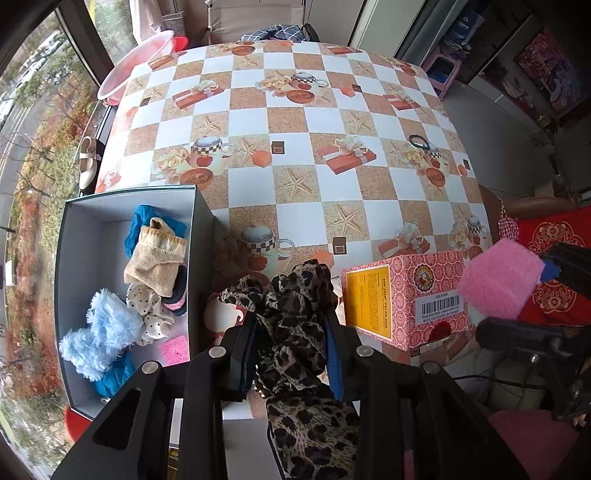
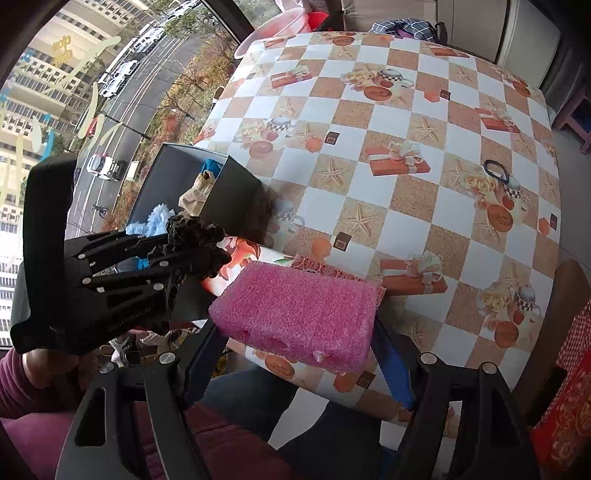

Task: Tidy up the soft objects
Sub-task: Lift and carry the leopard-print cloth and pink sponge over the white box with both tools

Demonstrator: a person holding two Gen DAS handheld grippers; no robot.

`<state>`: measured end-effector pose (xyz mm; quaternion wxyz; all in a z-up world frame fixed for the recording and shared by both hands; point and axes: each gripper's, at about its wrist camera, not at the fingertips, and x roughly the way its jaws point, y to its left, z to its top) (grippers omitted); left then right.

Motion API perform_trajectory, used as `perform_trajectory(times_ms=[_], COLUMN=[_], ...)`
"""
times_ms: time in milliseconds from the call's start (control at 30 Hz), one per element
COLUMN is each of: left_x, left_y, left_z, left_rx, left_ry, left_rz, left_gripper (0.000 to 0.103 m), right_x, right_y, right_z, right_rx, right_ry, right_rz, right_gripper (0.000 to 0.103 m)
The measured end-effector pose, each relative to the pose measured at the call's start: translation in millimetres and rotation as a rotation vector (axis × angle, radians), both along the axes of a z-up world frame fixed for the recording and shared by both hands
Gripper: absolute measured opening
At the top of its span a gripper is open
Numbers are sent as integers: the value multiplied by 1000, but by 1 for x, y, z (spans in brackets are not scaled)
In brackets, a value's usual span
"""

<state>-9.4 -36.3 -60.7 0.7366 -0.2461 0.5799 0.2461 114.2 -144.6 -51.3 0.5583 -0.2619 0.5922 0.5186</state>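
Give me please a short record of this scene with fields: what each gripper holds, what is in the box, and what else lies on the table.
left gripper: shut on leopard scarf
right gripper: shut on pink sponge
box: open, on table's left; holds beige sock, blue fluffy item, dotted cloth, small pink sponge piece
table: pink carton, black hair tie

The surface [image 1: 295,122] wears a checkered cloth printed with starfish, teapots and gift boxes. Left of it a big window [image 2: 92,92] shows a street, parked cars and tall buildings in daylight. Beyond its far edge stands a grey chair [image 1: 255,18]; a pink stool [image 1: 443,70] stands right.
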Motion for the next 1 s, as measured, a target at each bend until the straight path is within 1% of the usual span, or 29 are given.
perform_trajectory(times_ms=[200, 367, 633, 1000], left_x=[-19, -34, -59, -99], left_y=[3, 7, 15, 36], left_z=[7, 9, 10, 13], left_rx=[24, 29, 27, 34], left_ry=[-16, -26, -39, -45], left_rz=[42, 81, 173, 286], left_gripper=[34, 34, 34, 34], right_x=[-20, -31, -48, -84], right_y=[5, 11, 25, 64], right_z=[2, 3, 5, 10], right_rx=[7, 8, 5, 19], right_ry=[-11, -22, -36, -42], right_rz=[75, 124, 201, 314], right_gripper=[77, 77, 77, 77])
